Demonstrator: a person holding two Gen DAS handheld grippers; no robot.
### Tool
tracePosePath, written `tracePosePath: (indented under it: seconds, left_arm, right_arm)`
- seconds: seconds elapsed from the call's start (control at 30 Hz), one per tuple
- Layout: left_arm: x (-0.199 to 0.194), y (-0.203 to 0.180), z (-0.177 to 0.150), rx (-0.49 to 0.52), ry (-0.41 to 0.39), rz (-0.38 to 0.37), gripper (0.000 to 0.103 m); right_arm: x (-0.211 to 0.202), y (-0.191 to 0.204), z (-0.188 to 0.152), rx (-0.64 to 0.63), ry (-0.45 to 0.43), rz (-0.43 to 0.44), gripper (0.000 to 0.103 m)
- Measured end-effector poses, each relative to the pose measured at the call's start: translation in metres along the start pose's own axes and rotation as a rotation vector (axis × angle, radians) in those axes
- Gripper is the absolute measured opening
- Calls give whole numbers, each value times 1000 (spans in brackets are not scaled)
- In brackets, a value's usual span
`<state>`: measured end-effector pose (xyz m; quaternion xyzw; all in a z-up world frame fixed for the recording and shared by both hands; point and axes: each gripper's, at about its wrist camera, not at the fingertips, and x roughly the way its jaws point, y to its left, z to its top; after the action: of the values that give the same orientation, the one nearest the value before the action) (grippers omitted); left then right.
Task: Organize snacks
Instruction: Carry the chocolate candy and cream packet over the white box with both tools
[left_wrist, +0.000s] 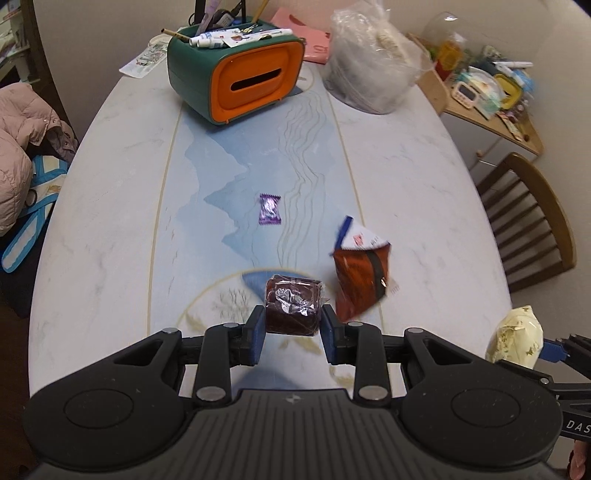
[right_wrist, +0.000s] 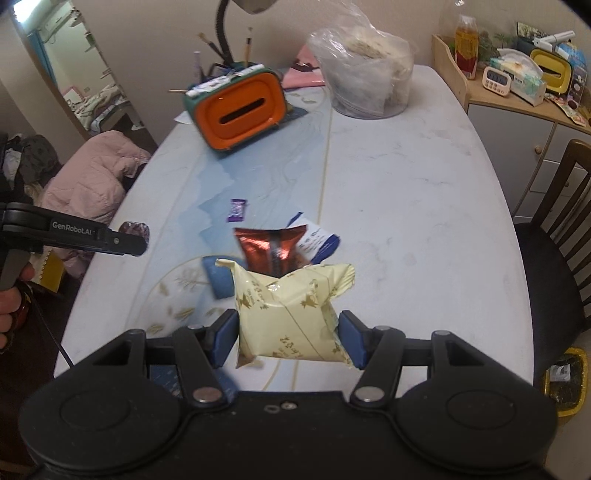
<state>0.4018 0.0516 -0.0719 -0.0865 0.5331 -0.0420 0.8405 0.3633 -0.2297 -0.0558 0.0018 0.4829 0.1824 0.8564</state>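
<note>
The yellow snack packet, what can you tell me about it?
The yellow snack packet is a puffy, pillow-shaped pack of pale yellow wrapper with gold leaf prints and gold writing, its ends crimped. It looks soft and crinkly. The right hand-held gripper is shut on it, a blue pad pressing each side, holding it up off the table. Nothing else touches it.
</note>
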Motion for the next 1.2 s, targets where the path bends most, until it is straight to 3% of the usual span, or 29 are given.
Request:
tracePosePath:
  seconds: [0.5, 1.2]
  left_arm:
    - [-63, 4, -93, 73, 36, -27, 30]
    - [-53, 10, -205, 157, 148, -48, 30]
  right_arm:
    - [-54, 56, -66, -22, -14, 57, 59]
    - [-43, 119, -157, -65, 88, 72, 59]
